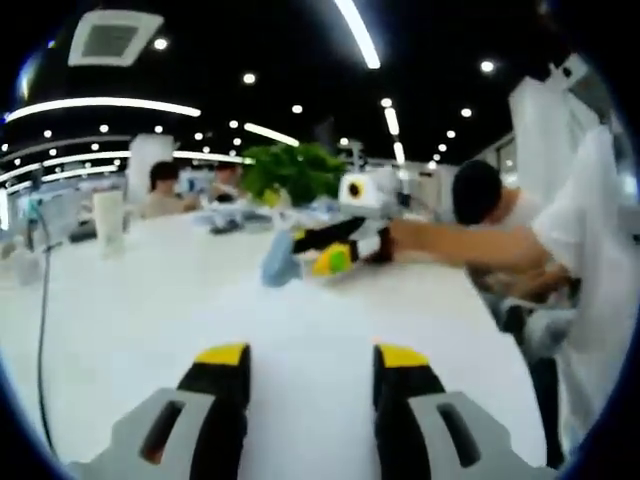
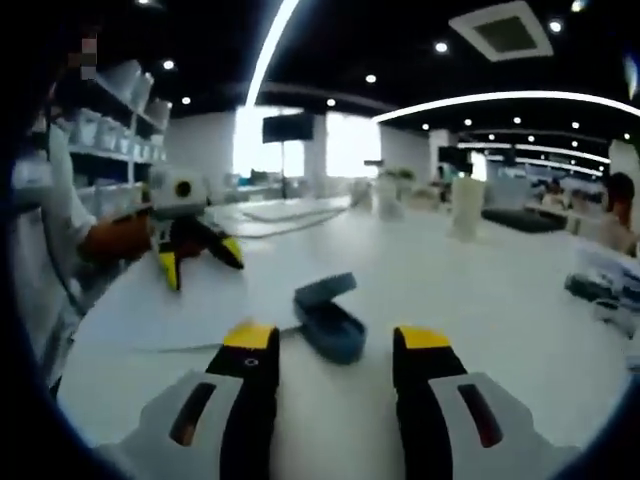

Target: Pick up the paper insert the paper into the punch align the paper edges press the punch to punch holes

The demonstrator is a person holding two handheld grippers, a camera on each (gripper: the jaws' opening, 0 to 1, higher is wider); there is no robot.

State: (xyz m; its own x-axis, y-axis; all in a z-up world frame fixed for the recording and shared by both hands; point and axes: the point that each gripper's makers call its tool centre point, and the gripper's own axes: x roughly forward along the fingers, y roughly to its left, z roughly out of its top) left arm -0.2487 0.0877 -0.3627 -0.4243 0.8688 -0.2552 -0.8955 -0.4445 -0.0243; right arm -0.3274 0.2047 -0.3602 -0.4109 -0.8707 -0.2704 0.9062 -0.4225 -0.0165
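Open office under a dark ceiling

Long light strips glow overhead; white table, shelving, a green plant beyond.

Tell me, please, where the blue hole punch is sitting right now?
In the right gripper view the blue hole punch rests on the white table, just ahead of the right gripper, beside the edge of a paper sheet, right of the left gripper.

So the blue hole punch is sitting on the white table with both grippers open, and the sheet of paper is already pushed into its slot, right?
Not quite. The white sheet of paper lies flat on the white table beside the blue hole punch, not in its slot, as the right gripper view shows. The rest holds: the left gripper and right gripper are both open, holding nothing.
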